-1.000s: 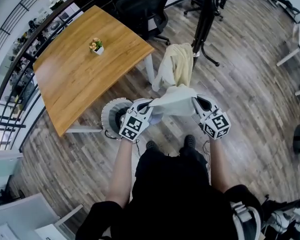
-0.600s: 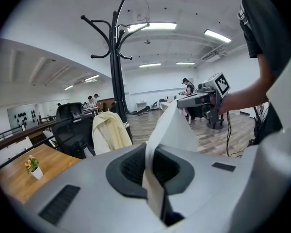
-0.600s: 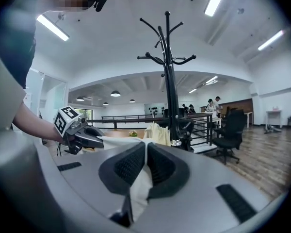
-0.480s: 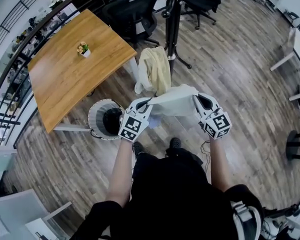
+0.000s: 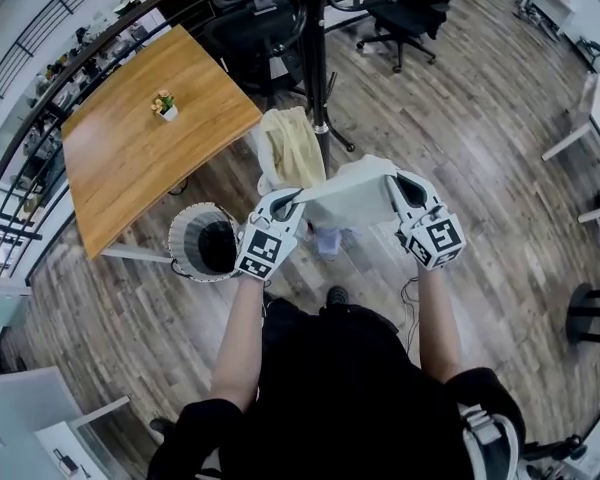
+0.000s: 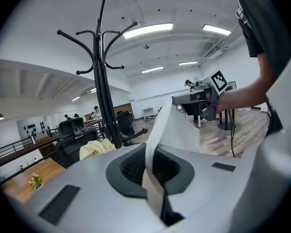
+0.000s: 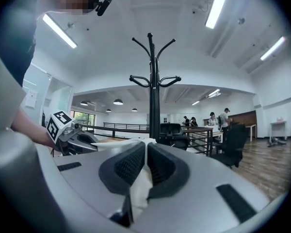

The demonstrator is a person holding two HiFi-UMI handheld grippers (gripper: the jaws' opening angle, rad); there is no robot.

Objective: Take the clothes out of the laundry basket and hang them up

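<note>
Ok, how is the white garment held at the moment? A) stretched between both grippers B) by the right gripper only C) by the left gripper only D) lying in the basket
A: the white garment spans from the left gripper to the right gripper, and each gripper view shows cloth pinched in closed jaws.

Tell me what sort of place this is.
Probably an open-plan office: rolling office chairs, a wooden table, a coat stand and long ceiling light strips.
</note>
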